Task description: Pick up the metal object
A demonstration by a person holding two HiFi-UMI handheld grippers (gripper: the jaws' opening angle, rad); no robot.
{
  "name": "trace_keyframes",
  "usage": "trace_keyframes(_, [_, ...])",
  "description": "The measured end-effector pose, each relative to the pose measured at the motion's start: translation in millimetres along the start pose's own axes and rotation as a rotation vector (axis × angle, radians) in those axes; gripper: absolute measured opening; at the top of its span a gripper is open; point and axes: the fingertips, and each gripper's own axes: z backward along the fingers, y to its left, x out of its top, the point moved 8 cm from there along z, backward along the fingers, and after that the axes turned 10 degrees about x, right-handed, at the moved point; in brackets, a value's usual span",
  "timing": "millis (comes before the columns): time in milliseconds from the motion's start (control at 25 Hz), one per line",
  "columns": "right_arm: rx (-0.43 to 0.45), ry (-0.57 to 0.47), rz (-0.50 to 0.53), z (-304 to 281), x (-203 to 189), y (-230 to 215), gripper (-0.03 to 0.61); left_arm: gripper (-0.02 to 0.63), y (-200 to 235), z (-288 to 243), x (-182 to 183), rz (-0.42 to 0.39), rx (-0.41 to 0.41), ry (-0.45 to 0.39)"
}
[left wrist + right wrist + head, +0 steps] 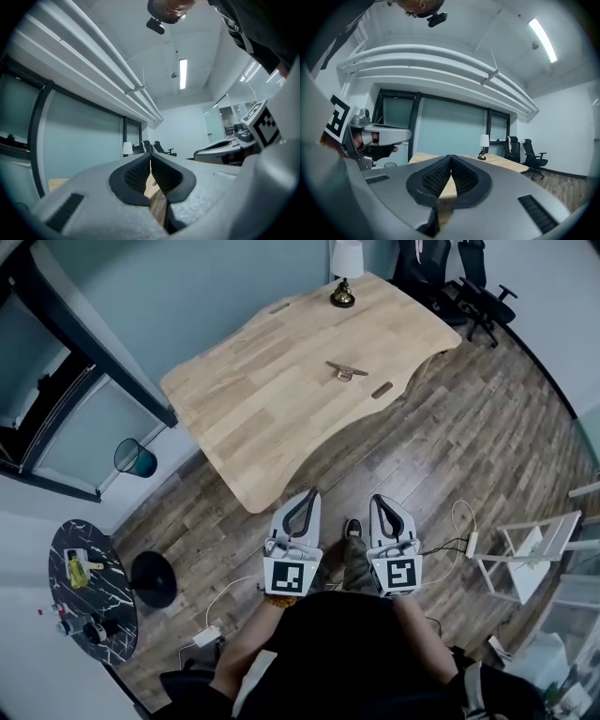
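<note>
resting on the wavy-edged pale wood table [272,399], a small metal object [346,370].

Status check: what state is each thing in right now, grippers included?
Left gripper: shut, empty.
Right gripper: shut, empty.
Metal object: lying on the table, untouched.
Lamp: upright at the table's far edge.
Bin: upright on the floor.
</note>
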Motion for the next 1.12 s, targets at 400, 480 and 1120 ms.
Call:
trace_keyframes(400, [0.035,-0.023,-0.058,-38,-11,-82,0.005,0.023,-24,-80,-10,-0.031,0.020,0.068])
trace_keyframes(480, [0.048,-0.026,-0.067,-46,-13,-102,0.005,0.023,-30,-101,-11,-0.028,0.032,0.080])
trace_keyframes(1120, [0.092,-0.027,-0.099,-86,-44,-240,0.005,0.025,-73,-222,-36,-0.126,0.101,0.131])
